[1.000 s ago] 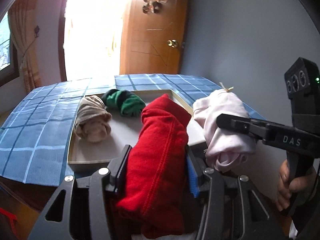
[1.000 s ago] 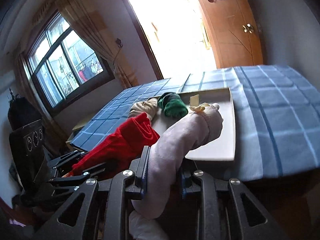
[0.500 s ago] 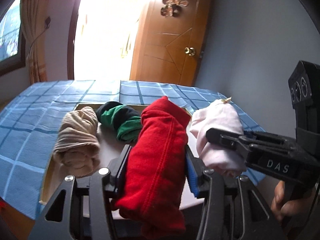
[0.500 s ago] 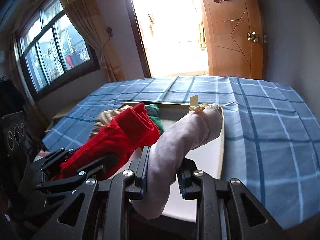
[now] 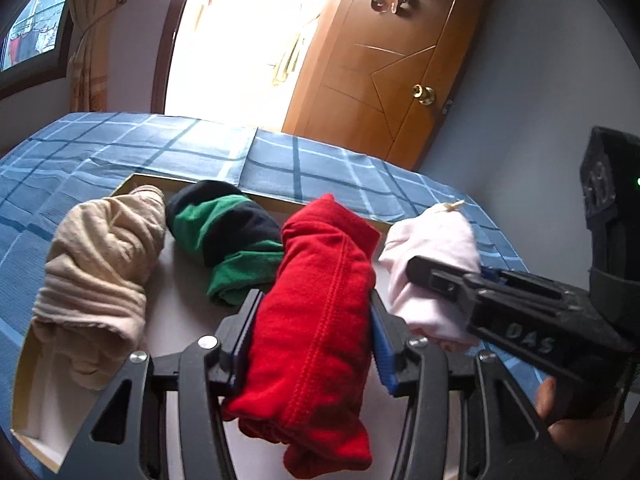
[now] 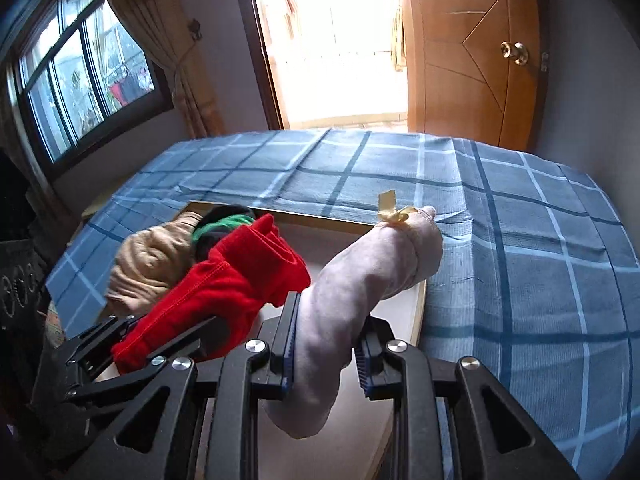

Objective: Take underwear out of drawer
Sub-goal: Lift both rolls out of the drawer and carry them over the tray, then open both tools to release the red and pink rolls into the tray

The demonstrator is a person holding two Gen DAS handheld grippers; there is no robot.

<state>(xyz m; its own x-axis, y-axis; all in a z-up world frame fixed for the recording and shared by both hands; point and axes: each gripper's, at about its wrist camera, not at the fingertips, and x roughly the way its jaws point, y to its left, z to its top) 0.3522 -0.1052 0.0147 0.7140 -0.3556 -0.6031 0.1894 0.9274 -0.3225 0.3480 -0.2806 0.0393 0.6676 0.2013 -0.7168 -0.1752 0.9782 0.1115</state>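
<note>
**Two rolls gripped above the tray on the bed**

The bed (image 6: 520,248), covered in a blue checked sheet, fills the room between a window and an open wooden door. On it, towards its near edge, lies a shallow tray (image 5: 36,420) with a pale floor and light wooden rim, seemingly the drawer.

Two rolled garments rest inside the tray along its far and left rim: a beige roll (image 5: 96,280) and, just beside it, a green and black roll (image 5: 228,240).

Each gripper carries a roll over the near part of the tray. The left gripper (image 5: 312,344) has its jaws clamped on the red underwear roll (image 5: 320,300), whose long axis runs straight along the jaws, away from the camera. The right gripper (image 6: 326,354) pinches the pale pink roll (image 6: 360,280), tipped with a small yellow bow (image 6: 394,210), lying the same way. The two held rolls sit side by side, close but apart.

I judge both pieces lifted out; the coming move needs a bare patch of sheet, which lies beyond the tray's right rim, nearer the right gripper.
</note>
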